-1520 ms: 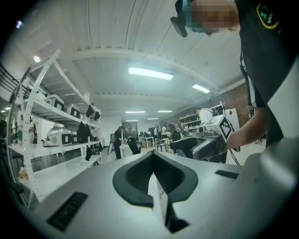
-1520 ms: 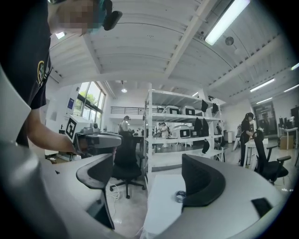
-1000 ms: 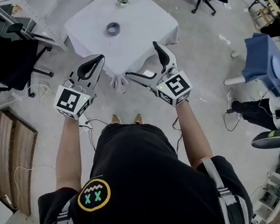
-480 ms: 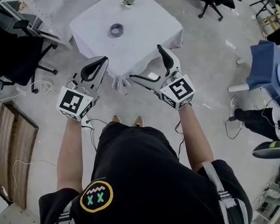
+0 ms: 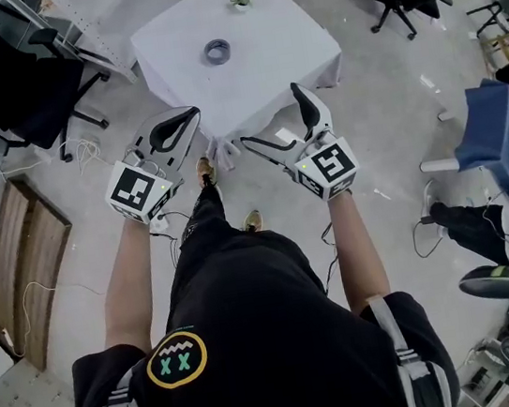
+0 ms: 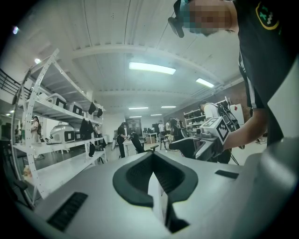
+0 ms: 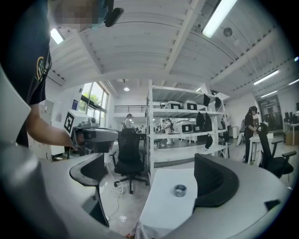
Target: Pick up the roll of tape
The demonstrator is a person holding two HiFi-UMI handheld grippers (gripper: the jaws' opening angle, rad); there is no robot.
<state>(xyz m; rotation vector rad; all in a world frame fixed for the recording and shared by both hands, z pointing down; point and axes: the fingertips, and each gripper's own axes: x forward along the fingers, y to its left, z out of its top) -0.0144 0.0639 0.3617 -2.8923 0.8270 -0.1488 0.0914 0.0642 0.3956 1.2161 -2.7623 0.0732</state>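
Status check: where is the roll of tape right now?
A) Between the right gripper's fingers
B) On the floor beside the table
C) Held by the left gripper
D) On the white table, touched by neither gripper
D: the roll of tape lies flat on the white table, ahead of the open right gripper and the shut left gripper. Neither touches it.
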